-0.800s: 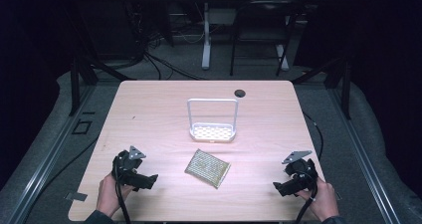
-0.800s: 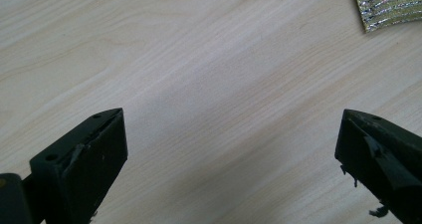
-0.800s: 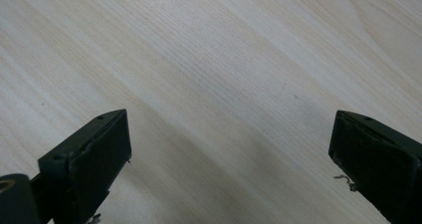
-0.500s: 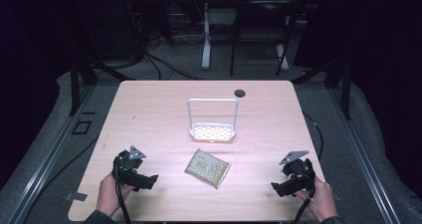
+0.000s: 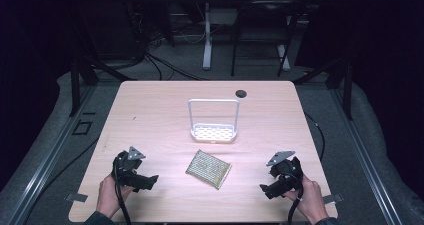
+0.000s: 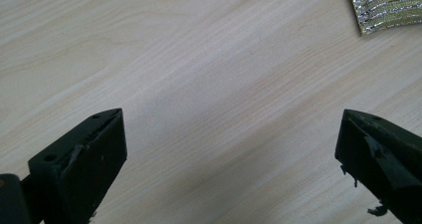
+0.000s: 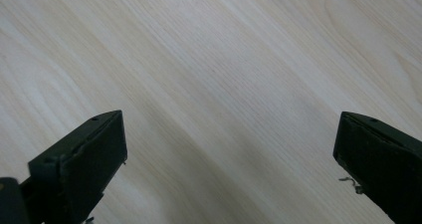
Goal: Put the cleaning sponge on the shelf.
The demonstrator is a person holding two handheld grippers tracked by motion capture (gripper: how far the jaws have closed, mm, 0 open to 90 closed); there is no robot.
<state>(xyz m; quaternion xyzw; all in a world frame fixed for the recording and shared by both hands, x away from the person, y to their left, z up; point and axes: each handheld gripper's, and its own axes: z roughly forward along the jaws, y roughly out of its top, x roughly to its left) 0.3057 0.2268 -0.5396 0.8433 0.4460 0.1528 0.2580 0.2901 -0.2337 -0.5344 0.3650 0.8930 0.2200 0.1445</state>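
Dark floor, cables and black stand legs ring your pale wood-grain table (image 5: pixel 150 110), which fills the middle of the high view. Near its far edge, right of centre, sits a small round black disc (image 5: pixel 241 93). At mid-frame stands a white rack (image 5: pixel 213 132): a shallow perforated tray with a tall, thin rectangular hoop rising upright from it. Just below it in the frame, apart from it, lies a flat square pad (image 5: pixel 208 169) of shiny, ribbed silver-gold material, turned at an angle to the table edge. Your left gripper (image 5: pixel 146 181) is at the lower left of the frame, near the pad with bare wood between them; its jaws stand wide apart and empty, and in the left gripper view one corner of the pad (image 6: pixel 388 7) shows at the upper right, beyond the jaws. Your right gripper (image 5: pixel 269 190) is at the lower right, also near the pad but clear of it, jaws spread wide over bare wood grain. Nothing lies between either gripper and the pad.
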